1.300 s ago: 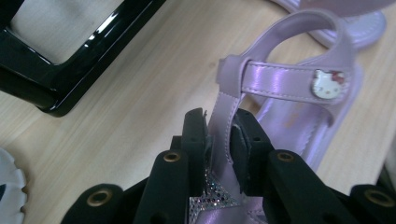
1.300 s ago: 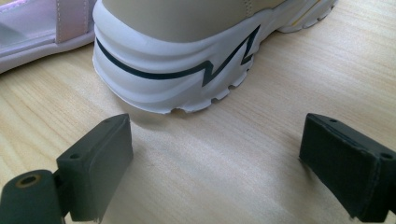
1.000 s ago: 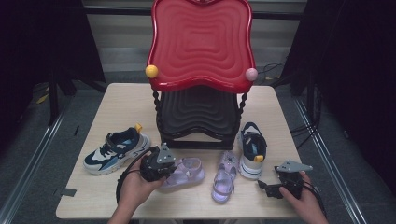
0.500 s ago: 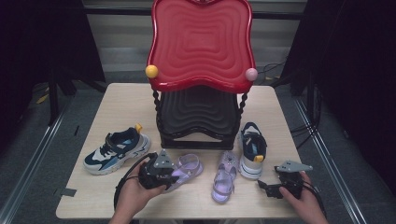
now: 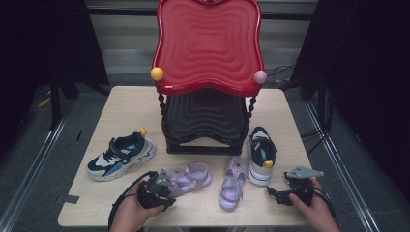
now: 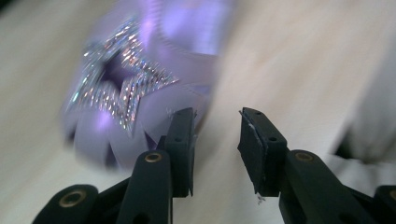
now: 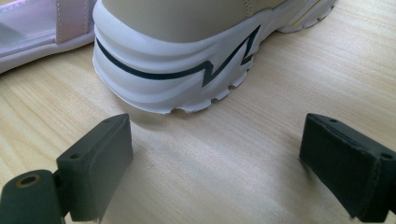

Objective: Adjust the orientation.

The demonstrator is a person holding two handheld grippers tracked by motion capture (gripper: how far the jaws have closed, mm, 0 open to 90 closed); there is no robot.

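Note:
A lilac sandal with a glittery star [image 5: 192, 176] [image 6: 135, 88] lies on the table near the front. My left gripper [image 5: 170, 190] [image 6: 217, 140] sits just behind its heel. Its jaws have just been opening and now stand apart with nothing between them; the sandal lies beside the left jaw. A second lilac sandal [image 5: 233, 182] [image 7: 42, 28] lies to the right, next to a navy and white sneaker [image 5: 261, 154] [image 7: 187, 56]. My right gripper [image 5: 274, 194] [image 7: 215, 154] rests open on the table, a short way from that sneaker's heel.
A red wavy-topped stand [image 5: 208, 43] with a black lower tier [image 5: 208, 116] fills the middle of the wooden table [image 5: 121, 106]. A blue and white sneaker [image 5: 121, 154] lies at the left. Cables trail off the table's right side.
My left gripper has let go of the starred sandal and drawn back toward the near edge, jaws now apart. The sandal stays on the table. The right gripper has not moved.

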